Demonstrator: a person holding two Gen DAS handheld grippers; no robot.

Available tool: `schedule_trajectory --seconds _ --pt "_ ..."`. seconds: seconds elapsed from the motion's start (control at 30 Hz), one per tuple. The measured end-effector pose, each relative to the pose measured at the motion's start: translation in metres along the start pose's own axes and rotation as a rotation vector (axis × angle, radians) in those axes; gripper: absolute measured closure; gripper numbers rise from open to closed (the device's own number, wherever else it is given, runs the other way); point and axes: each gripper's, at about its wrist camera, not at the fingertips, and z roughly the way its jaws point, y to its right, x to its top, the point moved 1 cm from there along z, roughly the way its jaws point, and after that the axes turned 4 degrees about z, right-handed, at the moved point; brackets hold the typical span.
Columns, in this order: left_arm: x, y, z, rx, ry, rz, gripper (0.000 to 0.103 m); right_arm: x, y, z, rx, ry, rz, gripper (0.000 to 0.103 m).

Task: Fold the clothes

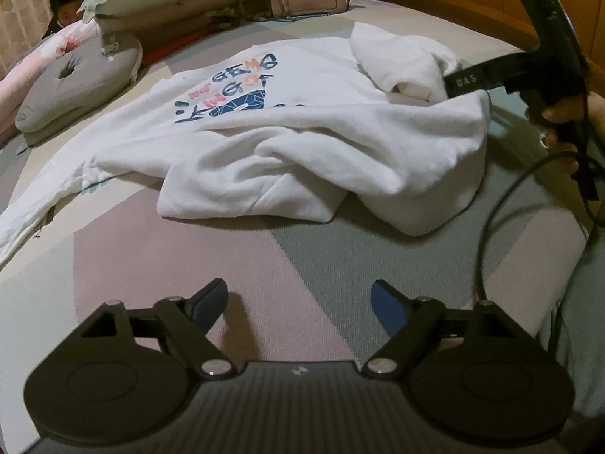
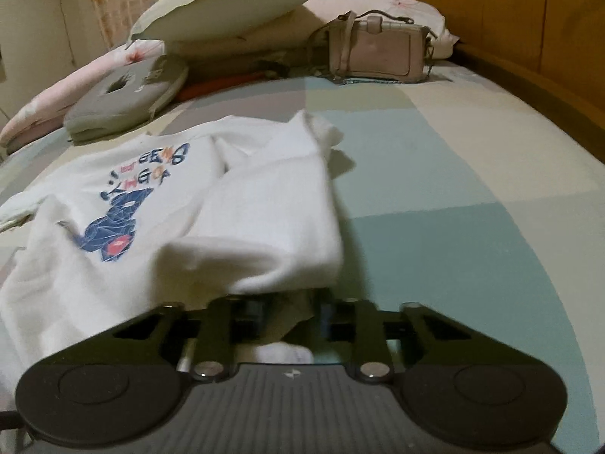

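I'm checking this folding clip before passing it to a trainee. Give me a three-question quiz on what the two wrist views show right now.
1. True or false: the left gripper has its pads pressed on the white sweatshirt.
2. Which item stands upright near the headboard? A) pink handbag B) laptop C) shoe box
3. Fill in: the right gripper meets the sweatshirt at its ____ edge, as seen in the left wrist view.

Key
1. False: its jaws stand open over the bare bedsheet, short of the cloth.
2. A
3. Right; white cloth lies bunched over its fingers, and whether the pads pinch it cannot be told.
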Motion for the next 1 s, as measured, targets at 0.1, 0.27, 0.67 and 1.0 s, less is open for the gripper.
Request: schedule_trajectory --seconds 0.1,0.27,0.67,1.0 --pt "-0.001 -0.001 -0.001 0.001 0.001 -0.002 0.020 0.003 0.008 -0.010 -0.029 0.015 0.005 0.085" --pt "-0.001 -0.001 -0.002 0.006 0.002 -0.003 0.020 0.012 0.039 -0.031 -0.145 0.052 0.037 0.086" --pt "0.006 0.006 -0.009 0.031 0.013 0.026 0.020 0.039 0.135 -0.074 -0.423 0.111 0.090 0.087" --pt "0.011 0.007 -0.009 0.049 0.005 0.040 0.020 0.053 0.198 -0.089 -0.594 0.112 0.106 0.088"
